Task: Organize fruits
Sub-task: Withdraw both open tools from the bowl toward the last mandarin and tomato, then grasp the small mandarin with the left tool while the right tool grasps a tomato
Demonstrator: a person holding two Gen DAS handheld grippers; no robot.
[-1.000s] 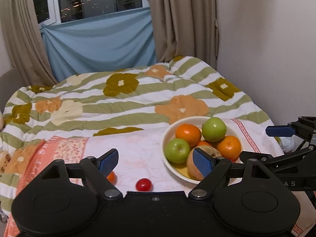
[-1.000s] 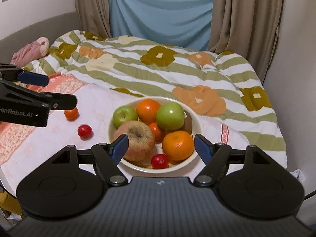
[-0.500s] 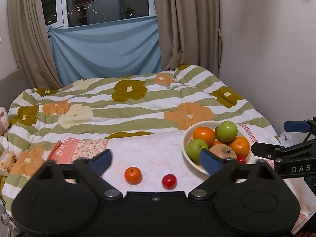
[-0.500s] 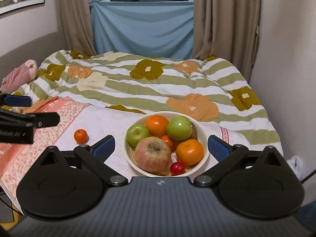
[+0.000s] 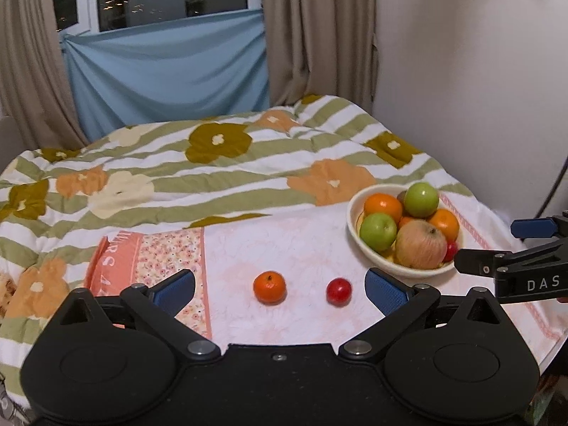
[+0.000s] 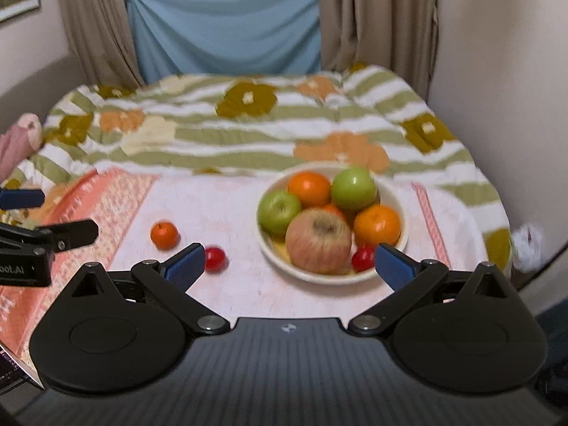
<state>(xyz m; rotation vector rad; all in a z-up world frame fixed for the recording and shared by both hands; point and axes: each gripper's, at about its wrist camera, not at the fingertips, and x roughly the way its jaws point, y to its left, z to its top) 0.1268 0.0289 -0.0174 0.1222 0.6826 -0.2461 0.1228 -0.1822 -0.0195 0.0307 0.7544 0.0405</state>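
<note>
A cream bowl on the pink-white cloth holds two green apples, oranges, a large reddish apple and a small red fruit. A small mandarin and a small red fruit lie loose on the cloth left of the bowl. My left gripper is open and empty, held back above the two loose fruits. My right gripper is open and empty, in front of the bowl. Each gripper shows at the edge of the other's view.
The cloth lies over a bed with a green-striped floral duvet. A wall stands close on the right, curtains and a blue sheet behind. A pink item lies at far left.
Both grippers have pulled back and up from the bowl and their jaws have opened wider. The mandarin and loose red fruit now show fully between the left fingers.
</note>
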